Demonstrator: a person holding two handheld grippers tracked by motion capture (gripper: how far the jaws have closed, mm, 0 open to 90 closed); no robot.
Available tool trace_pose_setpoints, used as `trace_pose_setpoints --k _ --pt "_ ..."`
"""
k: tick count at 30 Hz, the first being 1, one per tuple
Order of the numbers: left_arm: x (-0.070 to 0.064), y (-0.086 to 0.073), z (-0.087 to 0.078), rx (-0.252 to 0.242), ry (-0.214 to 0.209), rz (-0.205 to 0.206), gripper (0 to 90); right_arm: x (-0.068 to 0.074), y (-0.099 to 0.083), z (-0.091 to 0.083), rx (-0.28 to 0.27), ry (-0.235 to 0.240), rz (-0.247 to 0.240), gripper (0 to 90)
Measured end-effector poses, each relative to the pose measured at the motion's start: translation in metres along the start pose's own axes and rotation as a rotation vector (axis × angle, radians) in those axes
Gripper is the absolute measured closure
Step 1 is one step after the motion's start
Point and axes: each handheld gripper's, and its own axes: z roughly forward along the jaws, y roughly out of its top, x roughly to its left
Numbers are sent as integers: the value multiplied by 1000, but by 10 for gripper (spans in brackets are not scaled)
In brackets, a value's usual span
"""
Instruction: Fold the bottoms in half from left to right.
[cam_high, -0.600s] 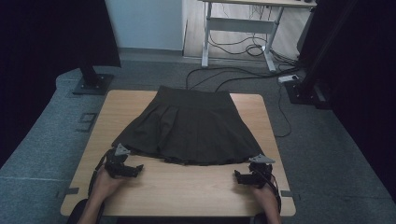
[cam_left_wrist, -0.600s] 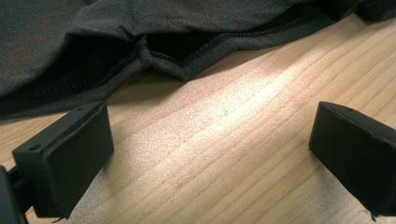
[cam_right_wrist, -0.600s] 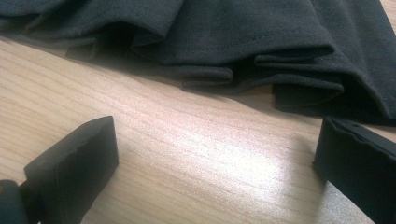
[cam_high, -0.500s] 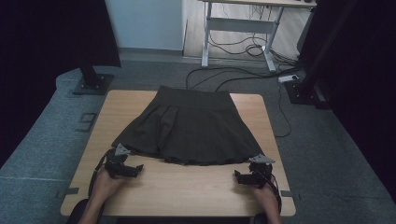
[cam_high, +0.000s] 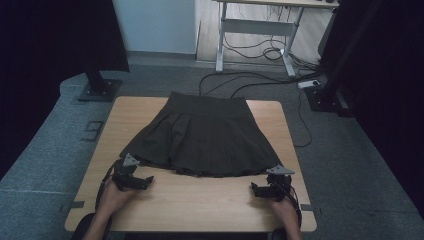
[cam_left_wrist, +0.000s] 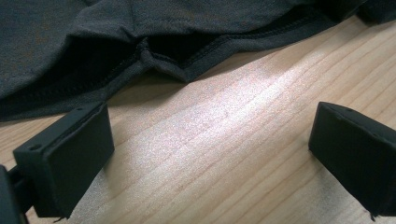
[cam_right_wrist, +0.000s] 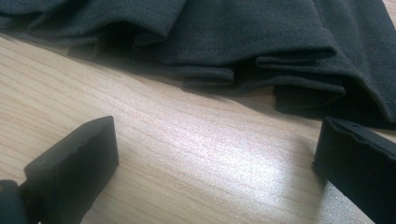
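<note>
A dark pleated skirt (cam_high: 205, 135) lies spread flat on the wooden table (cam_high: 200, 202), waistband at the far edge, hem toward me. My left gripper (cam_high: 142, 180) rests on the table just below the hem's left corner, open, with bare wood between its jaws. My right gripper (cam_high: 257, 190) sits below the hem's right corner, also open and holding nothing. In the left gripper view the stitched hem (cam_left_wrist: 187, 56) lies a short way ahead of the fingertips (cam_left_wrist: 70, 154). In the right gripper view the folded pleats (cam_right_wrist: 261, 60) lie just beyond the fingertips (cam_right_wrist: 79, 163).
A strip of bare table runs along the near edge between my hands. Beyond the table stand a black stand base (cam_high: 97, 90) at left, a white desk frame (cam_high: 255, 35) with loose cables (cam_high: 260, 82) on the grey floor, and dark curtains at both sides.
</note>
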Motion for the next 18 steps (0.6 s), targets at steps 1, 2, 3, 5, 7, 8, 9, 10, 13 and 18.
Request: trace_pose_setpoints --k 1,2,3,5,7,8,9,10,13,18 --pt "0 0 0 1 -1 -2 0 0 0 0 0 0 0 0" --pt "0 1 -1 9 1 -9 0 0 0 0 2 1 0 0" --pt "0 2 -1 19 0 -12 8 0 1 0 10 2 2 0" --pt "1 6 -4 28 -11 -21 30 -1 2 -2 22 -3 8 29" --pt "4 11 -9 8 -16 -13 37 -1 4 -4 24 7 21 64" --pt "6 13 -11 -1 -8 -8 40 0 6 -7 14 12 28 74" --pt "8 16 -13 -14 -1 -6 43 1 8 -8 6 13 29 74" --pt "12 20 -15 -30 5 -12 47 2 11 -11 -5 14 29 74" --pt "21 30 -17 -63 -5 -33 66 7 23 -16 -41 38 29 74" --pt "30 48 -9 -63 12 -22 89 17 43 -12 -51 83 24 98"
